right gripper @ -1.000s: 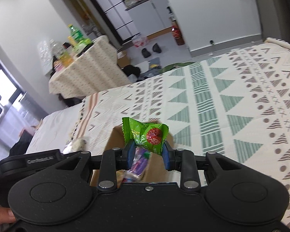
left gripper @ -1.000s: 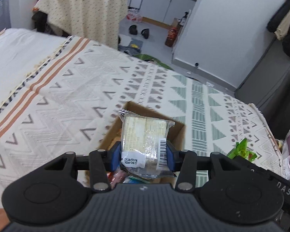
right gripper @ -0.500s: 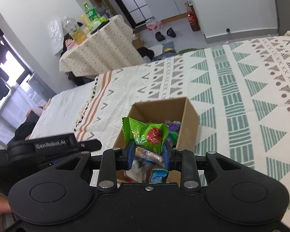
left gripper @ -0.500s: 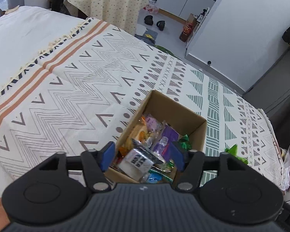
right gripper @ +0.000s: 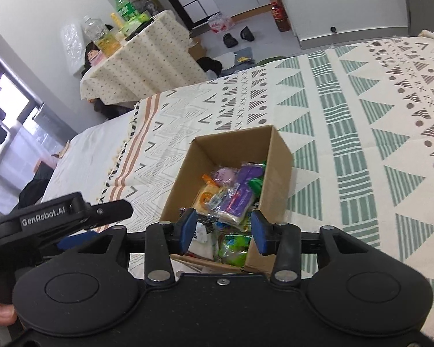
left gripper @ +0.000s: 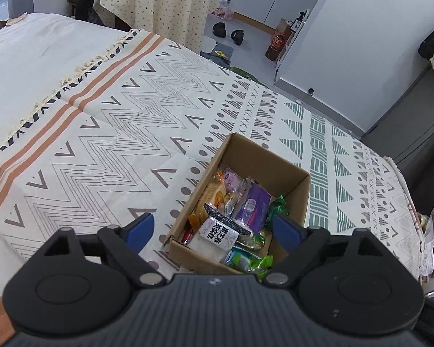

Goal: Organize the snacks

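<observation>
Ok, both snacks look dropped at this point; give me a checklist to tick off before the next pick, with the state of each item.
1. Left hand-held gripper empty: ok, jaws spread wide with nothing between them.
2. Right hand-held gripper empty: ok, jaws apart, no wrapper between them.
3. Cardboard box upright on the patterned blanket: ok.
4. Snacks inside the box, none hanging over the rim: ok; the white packet with black characters lies on top of the pile.
5. Room left in the box: ok, the far end still shows bare cardboard.
6. More snacks left to collect: cannot tell; none shows on the blanket in either view.
</observation>
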A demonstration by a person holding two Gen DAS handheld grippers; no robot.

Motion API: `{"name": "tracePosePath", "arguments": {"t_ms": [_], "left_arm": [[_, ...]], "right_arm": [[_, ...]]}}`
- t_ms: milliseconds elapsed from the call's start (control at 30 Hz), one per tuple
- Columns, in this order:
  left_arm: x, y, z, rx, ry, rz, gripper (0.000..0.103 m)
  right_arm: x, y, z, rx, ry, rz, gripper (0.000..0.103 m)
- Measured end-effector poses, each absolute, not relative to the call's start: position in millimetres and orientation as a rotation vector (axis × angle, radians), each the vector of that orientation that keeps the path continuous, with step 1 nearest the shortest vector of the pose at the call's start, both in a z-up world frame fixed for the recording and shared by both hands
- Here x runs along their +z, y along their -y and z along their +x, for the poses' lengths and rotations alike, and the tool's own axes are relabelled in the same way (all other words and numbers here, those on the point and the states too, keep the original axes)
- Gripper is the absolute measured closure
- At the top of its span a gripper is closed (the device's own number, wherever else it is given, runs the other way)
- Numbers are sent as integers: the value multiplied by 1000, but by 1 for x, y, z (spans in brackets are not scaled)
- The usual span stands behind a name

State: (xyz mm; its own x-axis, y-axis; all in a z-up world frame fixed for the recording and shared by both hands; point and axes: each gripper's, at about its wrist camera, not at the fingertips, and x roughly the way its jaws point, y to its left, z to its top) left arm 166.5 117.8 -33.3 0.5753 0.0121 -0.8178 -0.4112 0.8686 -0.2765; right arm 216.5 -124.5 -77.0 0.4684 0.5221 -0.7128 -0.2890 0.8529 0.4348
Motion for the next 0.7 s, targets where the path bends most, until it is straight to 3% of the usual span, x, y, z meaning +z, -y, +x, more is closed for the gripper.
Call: {"name": "tracePosePath", "arguments": {"t_ms": [333, 500, 700], "left_arm": [[-19, -105, 158, 220, -929, -430, 12], [-11, -95, 151, 207, -915, -405, 10], [-3, -79, 142, 185, -901, -369, 7]], "right_arm": [[-66, 155, 207, 429, -929, 279, 41], [-55, 168, 196, 403, -880, 258, 17], [-43, 186, 182, 383, -841, 249, 0]]}}
